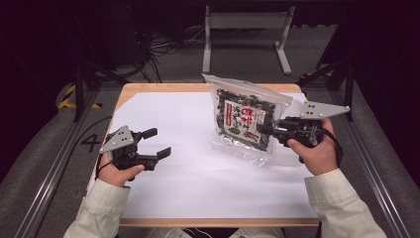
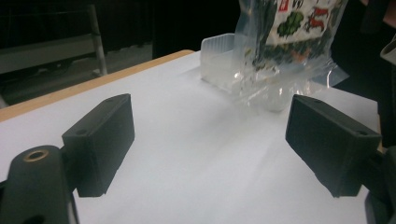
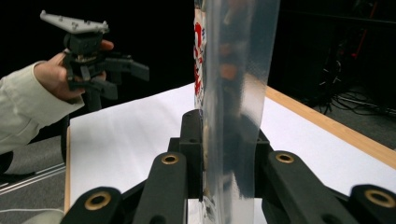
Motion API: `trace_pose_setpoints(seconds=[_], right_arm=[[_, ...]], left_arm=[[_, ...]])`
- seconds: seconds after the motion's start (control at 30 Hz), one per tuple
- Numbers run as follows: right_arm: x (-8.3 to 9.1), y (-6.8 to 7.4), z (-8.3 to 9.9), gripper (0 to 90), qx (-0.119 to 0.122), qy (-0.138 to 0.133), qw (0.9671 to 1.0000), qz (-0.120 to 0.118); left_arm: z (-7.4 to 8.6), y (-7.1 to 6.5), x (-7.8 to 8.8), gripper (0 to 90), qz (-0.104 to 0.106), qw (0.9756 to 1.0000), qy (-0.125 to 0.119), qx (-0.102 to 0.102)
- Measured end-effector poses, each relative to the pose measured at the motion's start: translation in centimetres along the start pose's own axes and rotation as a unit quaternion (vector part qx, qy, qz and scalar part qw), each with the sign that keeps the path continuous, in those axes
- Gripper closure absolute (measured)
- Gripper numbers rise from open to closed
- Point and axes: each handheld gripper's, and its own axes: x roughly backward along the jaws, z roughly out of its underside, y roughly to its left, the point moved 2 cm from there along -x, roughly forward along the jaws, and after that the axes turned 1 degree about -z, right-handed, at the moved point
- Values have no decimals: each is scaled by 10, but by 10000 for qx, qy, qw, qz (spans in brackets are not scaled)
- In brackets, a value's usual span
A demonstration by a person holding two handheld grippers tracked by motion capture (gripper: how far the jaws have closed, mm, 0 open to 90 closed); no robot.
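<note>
Snack bag (image 1: 245, 119), right of centre in the high view, hangs above the white-covered counter (image 1: 198, 183), pinched at its edge by right hand-held gripper (image 1: 267, 130). Probably light, crinkly, slippery; best gripped along the flat seam. Left hand-held gripper (image 1: 157, 143), lower left, spread wide, holding nothing.

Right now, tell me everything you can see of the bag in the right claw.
The bag is clear, crinkly plastic with a printed label in red, white and black over dark green contents. It is held upright, its top toward the far table edge, its bottom seam low over the white sheet; whether it touches there I cannot tell. The right claw is shut on its side edge, jaws pressed on either face. A clear plastic tray stands just behind it.
</note>
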Motion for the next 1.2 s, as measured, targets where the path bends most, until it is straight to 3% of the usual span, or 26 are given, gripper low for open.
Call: trace_pose_setpoints(seconds=[0.2,0.3,0.5,0.73,0.9,1.2], right_arm=[[8,-11,-6,757,-60,-14,9998,184],[15,-21,-10,757,-62,-40,9992,387],[24,-37,-14,758,-144,-70,9980,611],[37,-63,-14,758,-237,-144,9942,1040],[43,-79,-10,758,-316,-177,9912,1272],[50,-89,-3,759,-403,-189,9867,1565]], left_arm=[[11,6,-2,166,-7,9998,86,174],[21,8,-3,167,-4,9995,112,309],[31,10,-5,167,-57,9993,209,300],[34,12,-8,167,-54,9993,301,228],[37,13,-8,165,-51,9990,326,287],[37,13,-8,167,-61,9991,317,277]])
